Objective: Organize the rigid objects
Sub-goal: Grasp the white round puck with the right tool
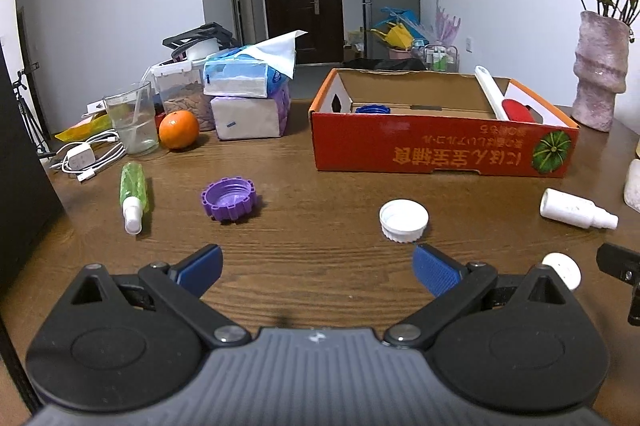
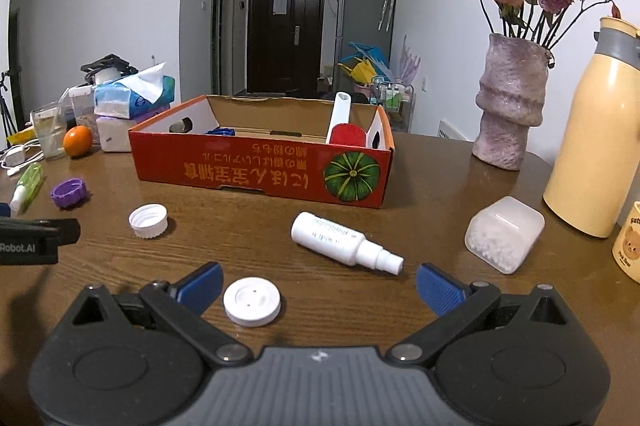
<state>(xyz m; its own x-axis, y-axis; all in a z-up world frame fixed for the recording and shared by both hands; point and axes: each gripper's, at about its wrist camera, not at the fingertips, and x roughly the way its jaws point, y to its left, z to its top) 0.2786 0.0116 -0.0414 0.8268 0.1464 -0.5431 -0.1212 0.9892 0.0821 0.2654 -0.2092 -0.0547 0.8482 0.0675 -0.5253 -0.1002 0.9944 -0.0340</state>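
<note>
Grippers, left (image 1: 316,268) and right (image 2: 318,284), are both spread, empty; the disc (image 2: 252,301) (flat, low) should be centred between the right jaws before boxing (image 2: 260,178).

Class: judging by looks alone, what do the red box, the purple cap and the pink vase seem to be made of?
Red box: printed cardboard, shown by brown inner walls and folded flaps; matte.
Purple cap: moulded plastic, shown by its ridged rim, inner threads and slight sheen.
Pink vase: probably ceramic or plaster, given its rough, mottled, matte surface; the exact material is unclear.
</note>
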